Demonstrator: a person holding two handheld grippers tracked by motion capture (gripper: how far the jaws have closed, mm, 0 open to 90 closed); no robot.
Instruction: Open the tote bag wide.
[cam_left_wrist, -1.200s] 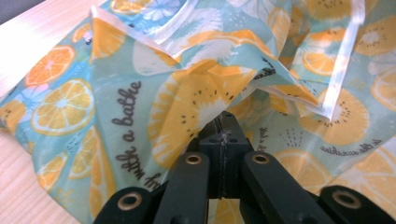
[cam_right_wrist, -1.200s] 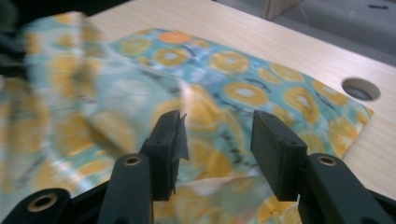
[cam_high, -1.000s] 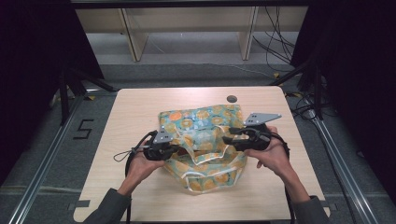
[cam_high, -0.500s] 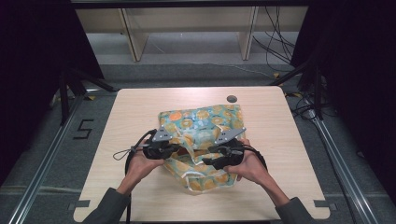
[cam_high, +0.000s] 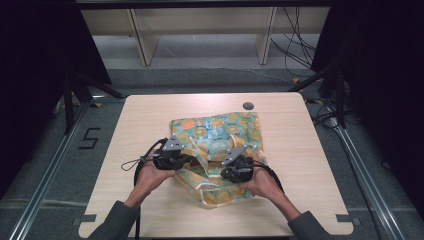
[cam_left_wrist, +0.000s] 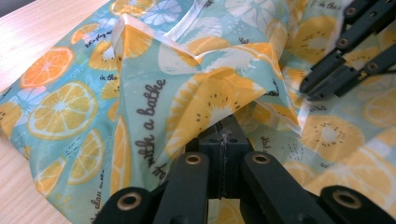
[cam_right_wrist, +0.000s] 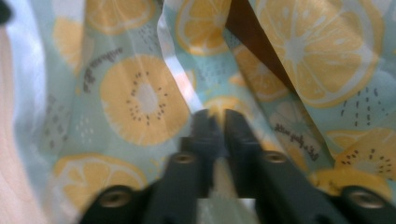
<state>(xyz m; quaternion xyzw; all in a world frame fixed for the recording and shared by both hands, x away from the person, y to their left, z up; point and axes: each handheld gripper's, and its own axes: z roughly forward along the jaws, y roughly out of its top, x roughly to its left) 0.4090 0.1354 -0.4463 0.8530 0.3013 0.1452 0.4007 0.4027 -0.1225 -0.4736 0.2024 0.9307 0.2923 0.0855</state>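
A teal fabric bag (cam_high: 220, 131) printed with orange and lemon slices lies crumpled in the middle of the table. My left gripper (cam_high: 192, 159) is at its near left part, shut on a raised fold of the bag (cam_left_wrist: 140, 93); its jaws (cam_left_wrist: 226, 135) meet under the cloth. At the bag's near middle, my right gripper (cam_high: 223, 170) has just been closing, and its tips (cam_right_wrist: 215, 117) now pinch a fold of the bag (cam_right_wrist: 135, 98). The left gripper view shows the right gripper (cam_left_wrist: 312, 91) close by at the upper right, jaws together.
The light wooden table (cam_high: 305, 155) has bare room to the left, right and front of the bag. A small dark round disc (cam_high: 248, 106) sits near the far edge. Black frame rails run along both sides, with a wooden shelf (cam_high: 200, 30) beyond.
My right hand came down and left from the bag's right edge to its near middle, and its jaws closed on the fabric. The left hand stayed put.
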